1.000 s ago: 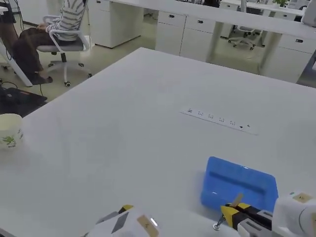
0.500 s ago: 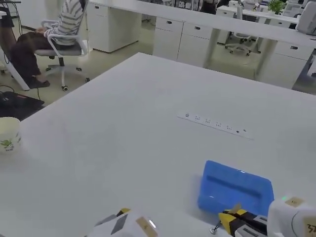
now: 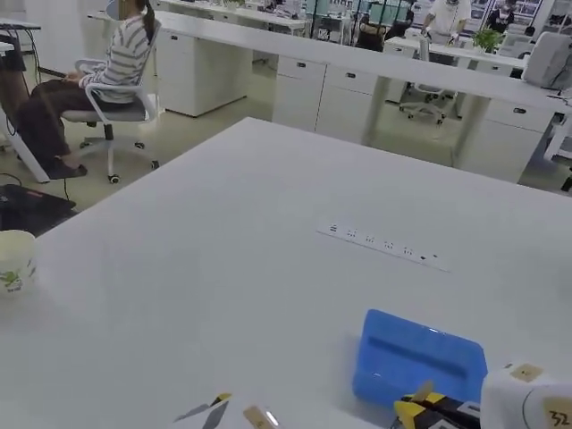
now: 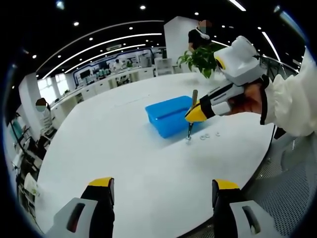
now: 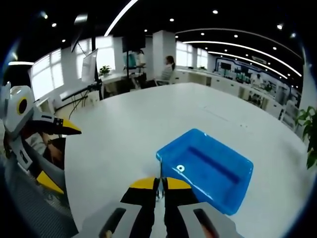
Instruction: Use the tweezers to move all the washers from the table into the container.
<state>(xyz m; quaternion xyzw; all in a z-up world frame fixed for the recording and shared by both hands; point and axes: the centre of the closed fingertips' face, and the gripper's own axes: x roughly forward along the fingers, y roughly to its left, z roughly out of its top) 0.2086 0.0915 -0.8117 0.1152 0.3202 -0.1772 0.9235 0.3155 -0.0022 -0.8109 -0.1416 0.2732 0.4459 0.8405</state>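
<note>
Nothing on the counter (image 3: pixel 223 268) has shifted in the last second, only the headset's view has tipped up: a few washers (image 4: pixel 208 135) lie loose just beside the blue container (image 4: pixel 168 115), with the tweezers (image 4: pixel 190 128) tip down next to them, below the fingers. Those fingers, on the right gripper (image 4: pixel 195 114), are pinched tight on the tweezers, and one more washer (image 5: pixel 181 168) sits at the container's near corner. Well back, the left gripper (image 4: pixel 163 183) has its fingers spread wide, holding nothing.

1. Left gripper (image 4: pixel 161 196): jaws spread wide, nothing between them.
2. Right gripper (image 4: pixel 196 114): jaws pinched on tweezers (image 4: pixel 194 96) (tips pointing down), gripped by a hand (image 4: pixel 246 99) in a white sleeve.
</note>
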